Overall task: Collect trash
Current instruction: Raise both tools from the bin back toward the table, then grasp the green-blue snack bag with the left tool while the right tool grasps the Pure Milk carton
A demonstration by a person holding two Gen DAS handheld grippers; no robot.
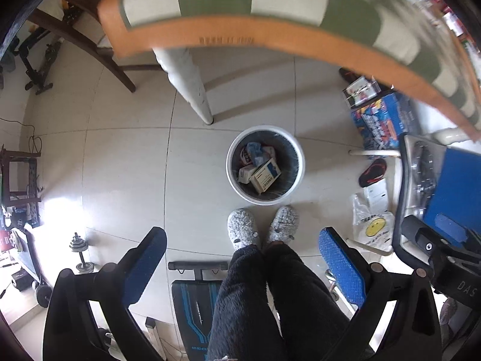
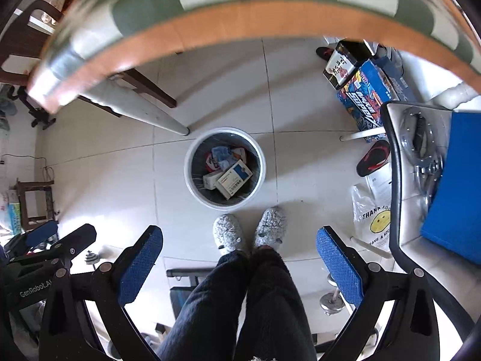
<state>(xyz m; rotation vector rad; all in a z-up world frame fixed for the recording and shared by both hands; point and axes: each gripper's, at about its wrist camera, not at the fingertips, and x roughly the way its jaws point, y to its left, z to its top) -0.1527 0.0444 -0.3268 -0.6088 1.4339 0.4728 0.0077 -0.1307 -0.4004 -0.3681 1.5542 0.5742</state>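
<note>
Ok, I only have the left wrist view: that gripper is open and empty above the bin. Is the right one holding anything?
Observer: No. The right gripper is open, with nothing between its blue pads, and it looks down on the white bin.
Reviewer: What does the white plastic bag on the floor say?
Observer: The bag reads THANK above a yellow smiley and HAVE A below it.
Reviewer: Any branding on my gripper?
Observer: The left gripper has GenRobot.AI printed on its body.

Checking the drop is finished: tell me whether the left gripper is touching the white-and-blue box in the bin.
Apart. In the left wrist view the left gripper is open and empty, while the box lies down inside the bin.
</note>
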